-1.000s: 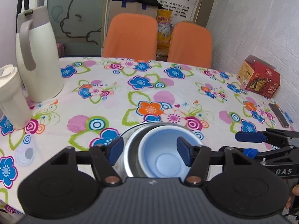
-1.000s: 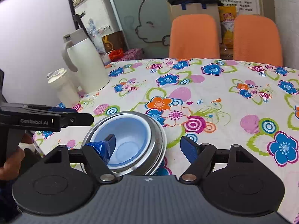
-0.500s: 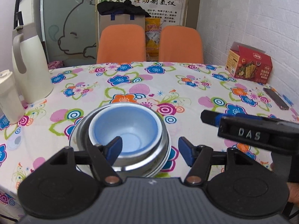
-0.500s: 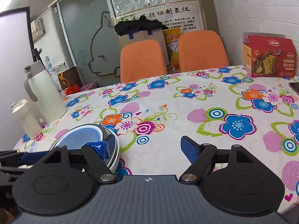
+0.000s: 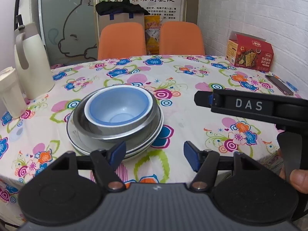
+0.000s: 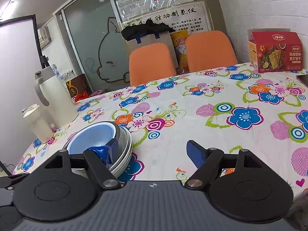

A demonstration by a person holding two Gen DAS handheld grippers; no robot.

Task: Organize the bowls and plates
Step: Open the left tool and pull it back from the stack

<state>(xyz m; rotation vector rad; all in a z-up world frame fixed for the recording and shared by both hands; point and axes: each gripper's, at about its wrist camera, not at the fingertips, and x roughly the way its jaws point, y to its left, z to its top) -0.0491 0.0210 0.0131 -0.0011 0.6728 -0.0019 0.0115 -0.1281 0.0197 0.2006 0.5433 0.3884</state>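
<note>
in the left wrist view we see our left tongs (image 5: 154, 153) spread wide and empty, blue pads apart above the near edge of the table (image 5: 192, 119). just beyond the left pad sits the stack: a blue bowl (image 5: 117, 107) nested in a steel bowl (image 5: 123, 129), which rests on white plates (image 5: 88, 142) with dark rims. the stack stands on the flowered cloth, a little left of the tongs' gap. on the right our right tongs (image 5: 204, 100) cross the frame side-on, marked das, a fingertip (image 5: 298, 179) showing below the handle; from here we cannot tell how their jaws stand. a cream jug (image 5: 32, 61) and a small white cup (image 5: 9, 92) stand at far left, a red cracker box (image 5: 250, 53) at far right, two orange chairs (image 5: 121, 40) behind.

in the right wrist view the right tongs (image 6: 152, 153) are spread too, nothing between the pads. the blue bowl (image 6: 90, 138) and its stack lie low left, partly behind the left pad, which we cannot tell is touching or not. the table (image 6: 211, 96) stretches ahead, with the cracker box (image 6: 275, 52) far right and the jug (image 6: 53, 98) at left.
</note>
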